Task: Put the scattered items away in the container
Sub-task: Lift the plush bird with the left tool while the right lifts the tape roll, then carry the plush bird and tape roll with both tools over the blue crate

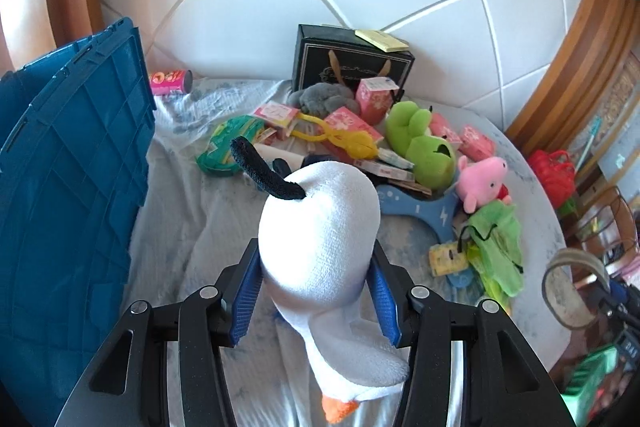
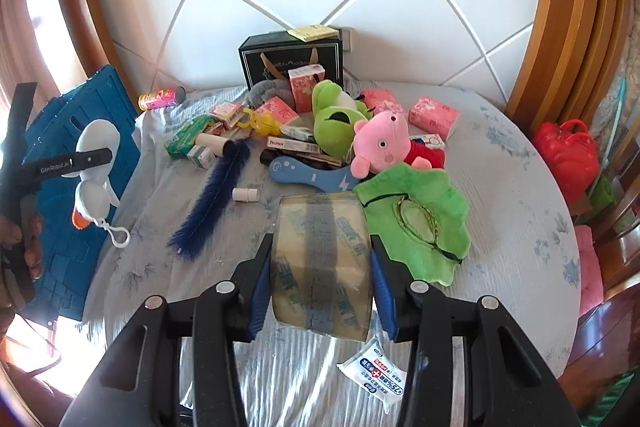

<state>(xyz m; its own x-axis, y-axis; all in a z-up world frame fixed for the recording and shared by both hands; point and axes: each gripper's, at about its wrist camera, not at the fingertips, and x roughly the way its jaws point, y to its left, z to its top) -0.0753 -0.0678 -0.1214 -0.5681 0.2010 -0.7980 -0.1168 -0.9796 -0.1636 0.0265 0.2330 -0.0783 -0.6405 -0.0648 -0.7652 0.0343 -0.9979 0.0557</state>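
Observation:
My left gripper point(image 1: 316, 259) is shut on a white plush goose point(image 1: 320, 247) with an orange beak, held above the table beside the blue crate point(image 1: 72, 187). In the right wrist view the goose point(image 2: 96, 171) hangs in the left gripper point(image 2: 86, 159) in front of the crate point(image 2: 76, 163). My right gripper point(image 2: 320, 267) is shut on a roll of clear packing tape point(image 2: 320, 263), held above the table. Scattered items lie beyond: a pink pig plush point(image 2: 380, 143), a green frog plush point(image 2: 336, 115), a green cloth point(image 2: 420, 219) and a blue fuzzy brush point(image 2: 212, 191).
A black gift box point(image 2: 292, 59) stands at the back wall with pink tissue packs point(image 2: 434, 115) around it. A pink can point(image 2: 160, 99), a blue plastic handle point(image 2: 312, 175), a small white cap point(image 2: 246, 195) and a wipes sachet point(image 2: 376, 375) lie on the round cloth-covered table point(image 2: 520, 227).

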